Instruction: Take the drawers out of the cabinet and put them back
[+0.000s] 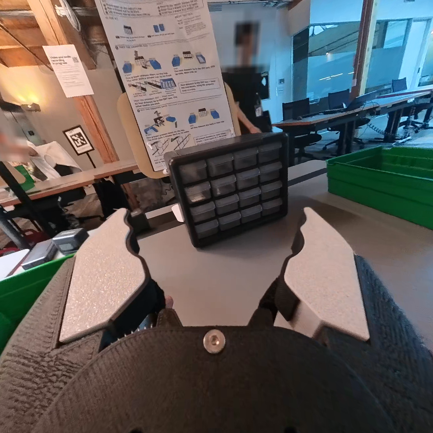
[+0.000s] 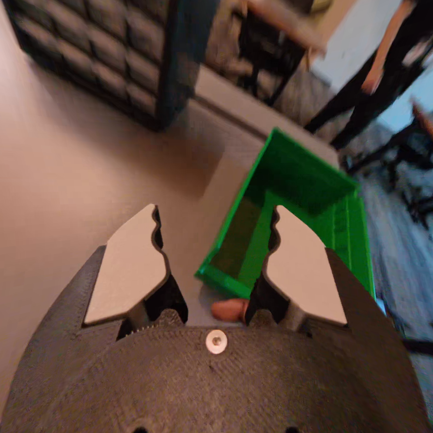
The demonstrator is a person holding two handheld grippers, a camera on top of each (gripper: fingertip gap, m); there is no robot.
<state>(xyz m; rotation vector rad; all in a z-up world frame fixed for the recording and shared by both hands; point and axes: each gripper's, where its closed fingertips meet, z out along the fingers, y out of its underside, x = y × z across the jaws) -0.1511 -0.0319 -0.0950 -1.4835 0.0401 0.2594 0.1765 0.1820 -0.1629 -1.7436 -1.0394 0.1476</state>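
Sixteen drawers sit closed in the black cabinet, four rows of four, none pulled out. Working left to right from my left wrist view: a green bin shows at the left edge, partly behind my left gripper, whose jaws stand wide apart with nothing between them, held above the grey table short of the cabinet. The cabinet stands upright on the table, straight ahead of that gripper, its front turned towards me. An instruction sheet hangs behind it. Stacked green trays rest on the table to the right, apart from the cabinet.

In my right wrist view, which is blurred, the cabinet lies upper left. My right gripper is likewise spread and empty, over the table beside an open green bin at the table's right edge.
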